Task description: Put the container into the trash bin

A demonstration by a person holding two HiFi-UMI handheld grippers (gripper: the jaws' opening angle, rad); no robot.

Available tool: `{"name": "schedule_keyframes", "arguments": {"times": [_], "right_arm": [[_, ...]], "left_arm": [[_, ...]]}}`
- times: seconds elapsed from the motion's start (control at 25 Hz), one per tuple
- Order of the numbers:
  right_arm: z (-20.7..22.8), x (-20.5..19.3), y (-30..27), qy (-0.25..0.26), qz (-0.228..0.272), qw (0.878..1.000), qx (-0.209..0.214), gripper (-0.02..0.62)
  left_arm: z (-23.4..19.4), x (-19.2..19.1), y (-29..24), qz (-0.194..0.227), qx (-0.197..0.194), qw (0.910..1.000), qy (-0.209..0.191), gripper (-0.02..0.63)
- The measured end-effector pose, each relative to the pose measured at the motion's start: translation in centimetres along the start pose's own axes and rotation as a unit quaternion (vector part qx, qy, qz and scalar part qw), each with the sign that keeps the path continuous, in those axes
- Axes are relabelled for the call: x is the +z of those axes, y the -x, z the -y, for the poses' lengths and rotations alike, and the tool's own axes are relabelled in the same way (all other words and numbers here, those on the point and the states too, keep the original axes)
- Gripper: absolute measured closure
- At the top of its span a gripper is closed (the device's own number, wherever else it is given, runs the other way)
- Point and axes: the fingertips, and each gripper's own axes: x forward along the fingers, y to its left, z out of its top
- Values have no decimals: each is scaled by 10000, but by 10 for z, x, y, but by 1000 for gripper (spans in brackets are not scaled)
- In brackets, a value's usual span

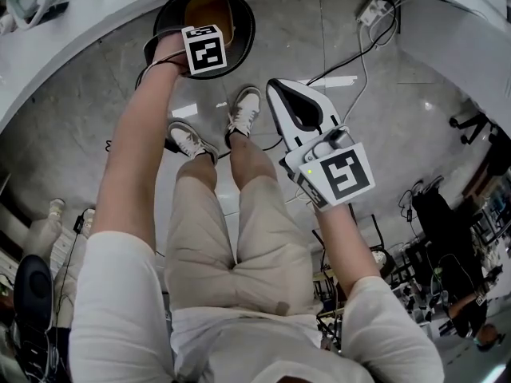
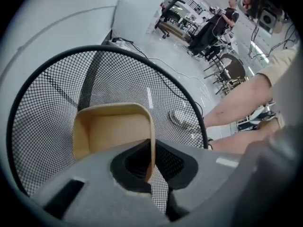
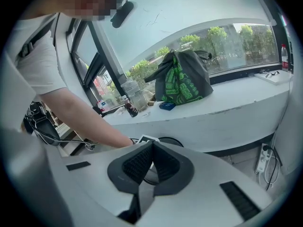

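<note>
On the left, the left gripper (image 2: pixel 151 161) was clamped shut on one thin wall of the tan, round-cornered, open-topped container (image 2: pixel 111 129). It held the container over the open mouth of the round black wire-mesh trash bin (image 2: pixel 45 108). The bin stood on the grey polished floor (image 1: pixel 375 110), near the edge of the white curved worktop (image 1: pixel 72 34). To the right, the white plastic right gripper (image 3: pixel 150 148) hung well apart from the bin, its jaws pressed together on nothing.

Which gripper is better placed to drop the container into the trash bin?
Left. The left gripper pinches the wall of the container right above the mesh trash bin; the right gripper is shut on nothing, off to the side.
</note>
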Motion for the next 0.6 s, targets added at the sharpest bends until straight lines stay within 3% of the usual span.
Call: {"name": "schedule_keyframes", "arguments": {"times": [0.36,0.6], "right_arm": [[9,-9,-4,-27,-9,10000,-4,594],[14,-16,-7,-22,-7,10000,-1,594]], "left_arm": [[-6,-7,-16,-276,-119,9995,25,584],[-10,2,-18,4,-267,9994,216,583]]}}
